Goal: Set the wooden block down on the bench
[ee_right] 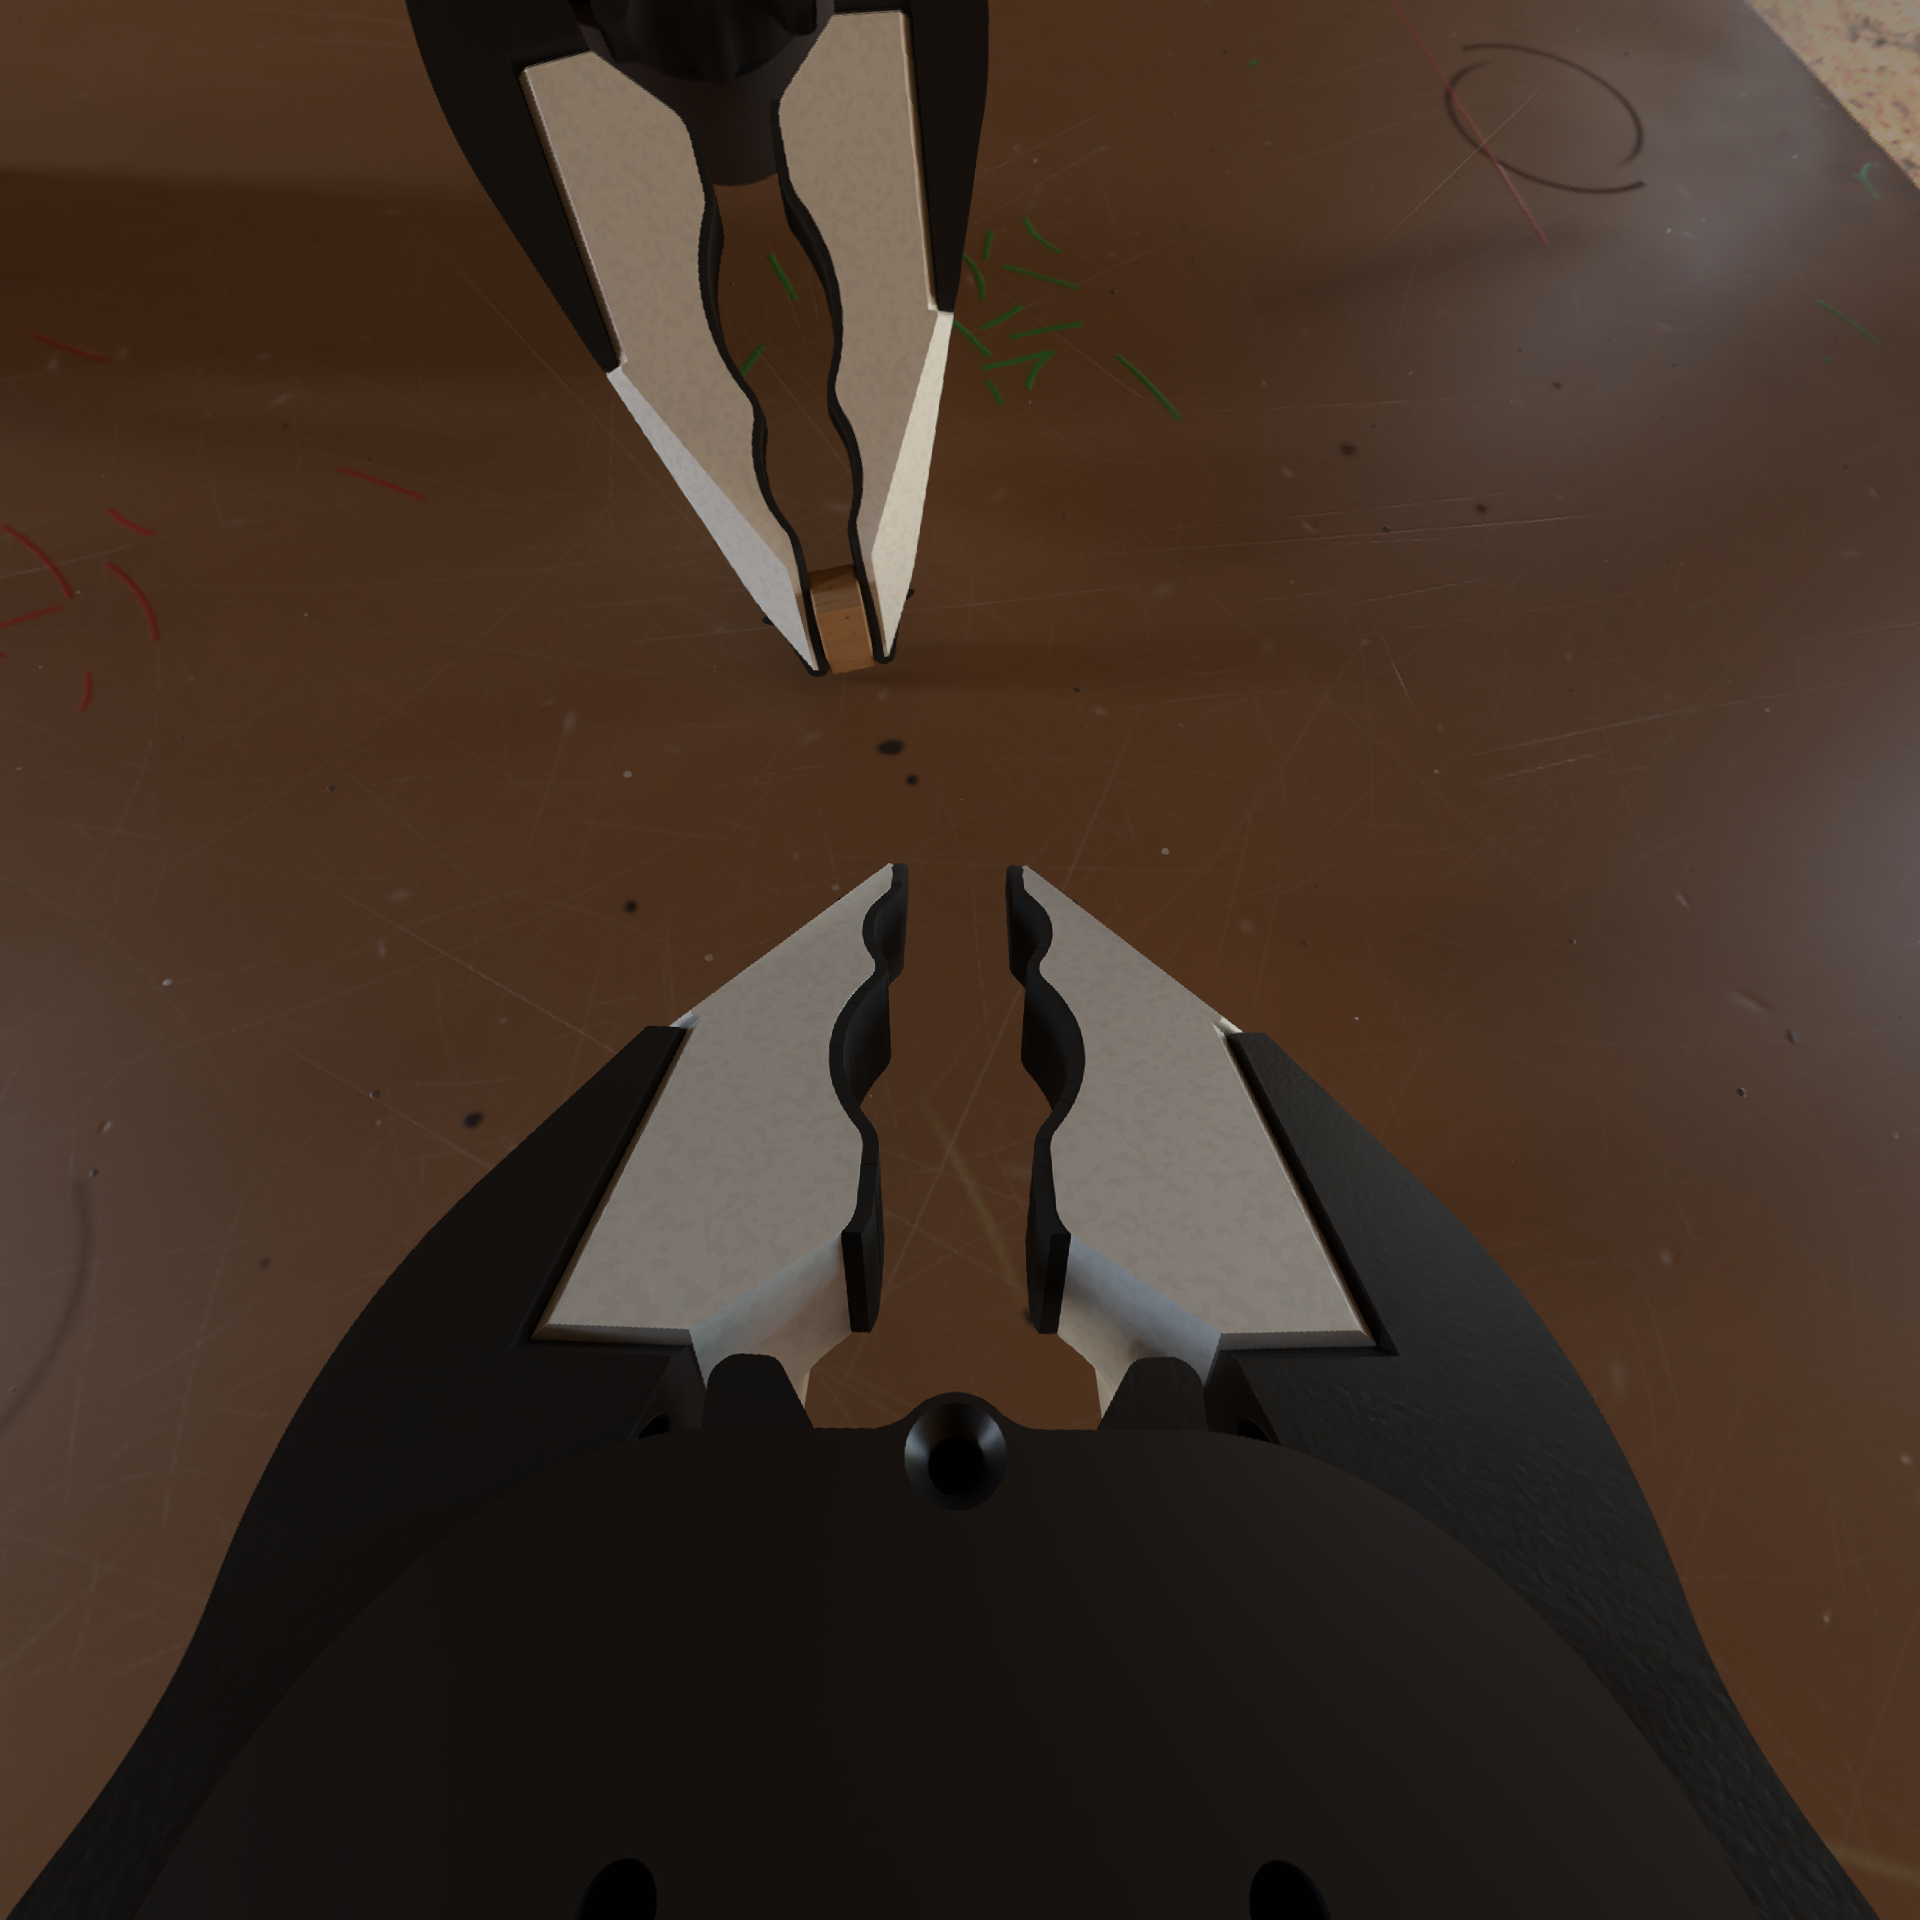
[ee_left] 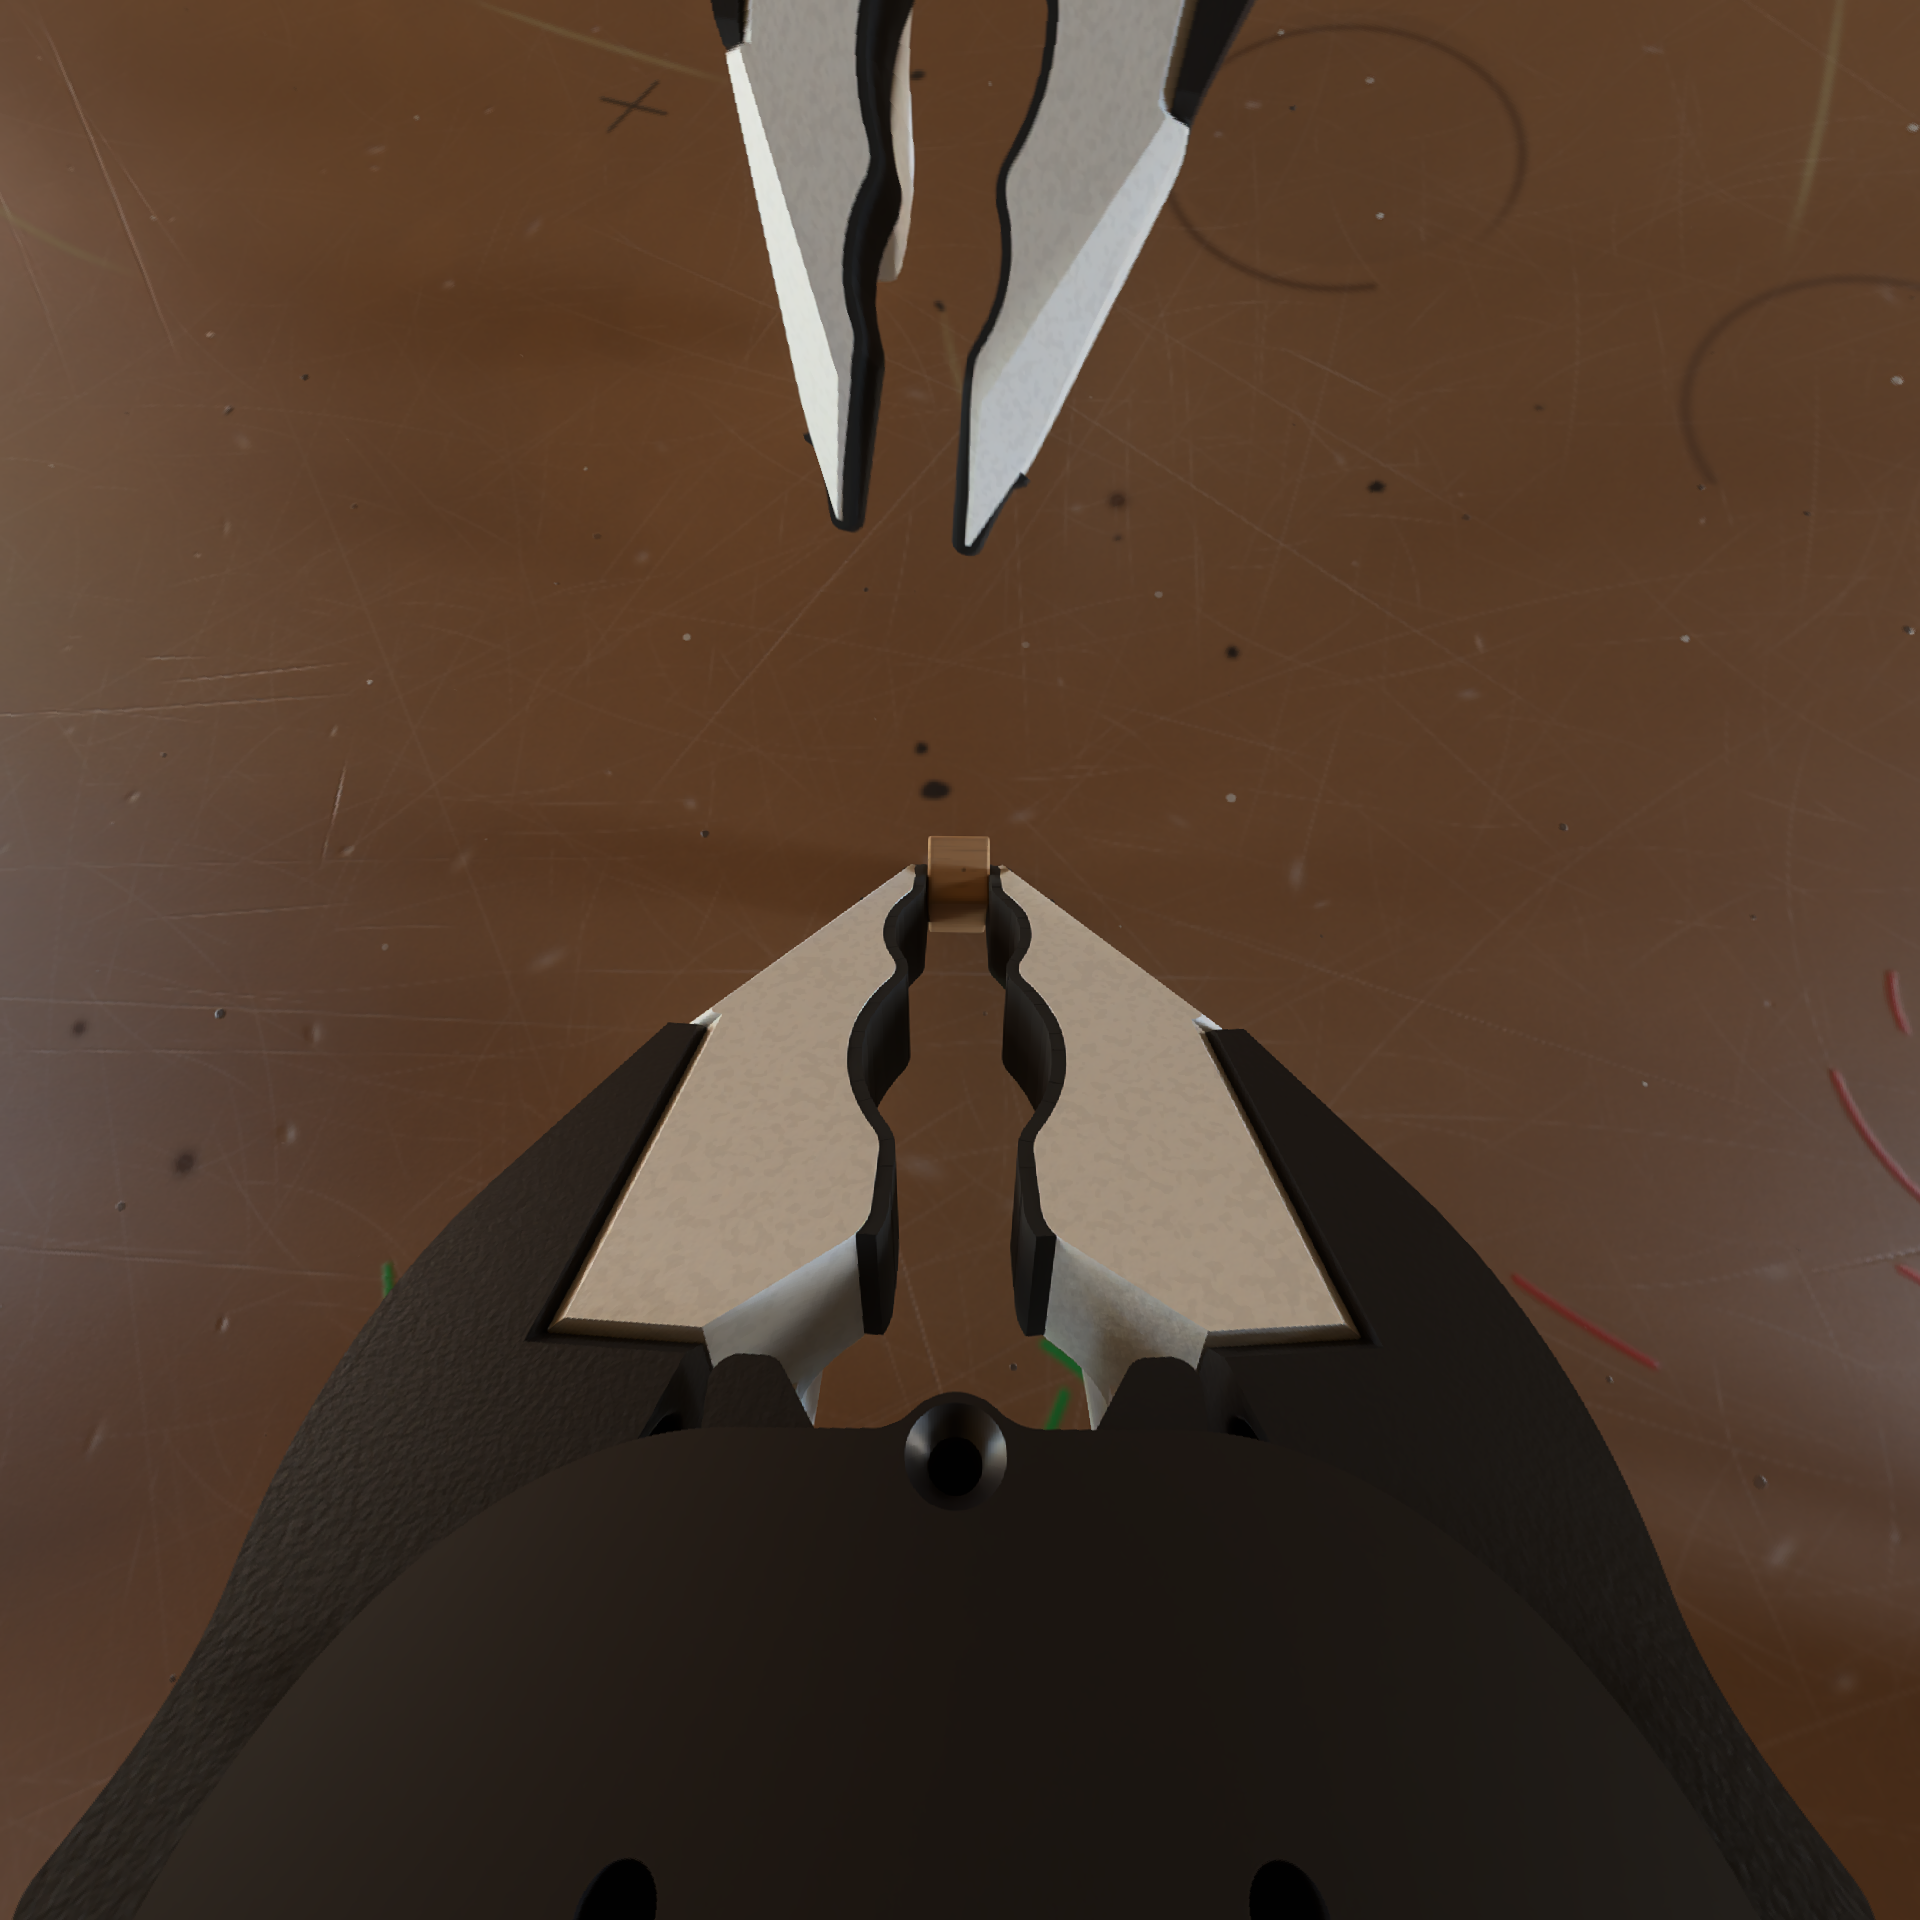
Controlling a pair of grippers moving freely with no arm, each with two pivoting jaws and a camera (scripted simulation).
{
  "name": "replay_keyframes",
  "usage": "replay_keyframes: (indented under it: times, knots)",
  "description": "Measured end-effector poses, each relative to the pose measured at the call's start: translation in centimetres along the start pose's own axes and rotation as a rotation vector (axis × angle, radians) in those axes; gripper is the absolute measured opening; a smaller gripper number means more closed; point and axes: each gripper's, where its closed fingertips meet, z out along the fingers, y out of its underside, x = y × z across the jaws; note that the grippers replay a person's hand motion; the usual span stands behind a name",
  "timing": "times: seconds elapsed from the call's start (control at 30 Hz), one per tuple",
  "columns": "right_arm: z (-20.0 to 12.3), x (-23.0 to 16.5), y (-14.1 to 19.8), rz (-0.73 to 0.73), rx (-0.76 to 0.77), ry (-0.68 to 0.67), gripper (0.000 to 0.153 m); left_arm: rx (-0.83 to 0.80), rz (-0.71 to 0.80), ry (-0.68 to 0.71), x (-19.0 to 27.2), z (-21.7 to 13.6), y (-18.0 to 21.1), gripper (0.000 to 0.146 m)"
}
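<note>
My left gripper (ee_left: 958, 883) is shut on a small pale wooden block (ee_left: 957, 881), pinched between its fingertips. In the right wrist view the left gripper (ee_right: 844, 649) points down at the brown bench (ee_right: 1351, 831), and the wooden block (ee_right: 837, 618) sits at or just above the surface; I cannot tell if it touches. My right gripper (ee_right: 957, 883) is open and empty, with a clear gap between its tips, facing the left one. It also shows in the left wrist view (ee_left: 906, 530), hanging from the top, apart from the block.
The bench (ee_left: 416, 727) is a scratched brown surface with dark specks, faint ring marks (ee_left: 1351, 156), red scribbles (ee_right: 62, 592) and green scribbles (ee_right: 1023, 312). A pale edge of the bench (ee_right: 1870, 104) shows at the far upper right.
</note>
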Motion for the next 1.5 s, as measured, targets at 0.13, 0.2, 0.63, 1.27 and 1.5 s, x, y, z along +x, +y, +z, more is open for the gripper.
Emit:
replay_keyframes:
  times: [0.13,0.2,0.63,1.27,1.5]
  knots:
    - [-0.3,0.2,-0.1,0.013,0.018,0.007,0.018,-0.002,0.003,0.01,0.1,-0.1,0.2,0.01]
    - [-0.3,0.2,-0.1,0.013,0.019,0.005,0.018,-0.002,0.006,0.006,0.1,-0.1,0.1,0.01]
    - [-0.5,0.2,0.4,0.002,0.0,0.002,0.001,0.005,0.035,-0.052,-0.6,-0.2,0.1,0.01]
    - [1.0,-0.9,-2.1,0.074,0.006,0.01,0.001,-0.003,-0.029,-0.003,-0.3,0.0,0.0,0.01]
    - [1.4,-1.0,-2.3,0.078,0.015,0.009,0.001,-0.003,-0.029,-0.001,-0.3,0.0,0.0,0.01]
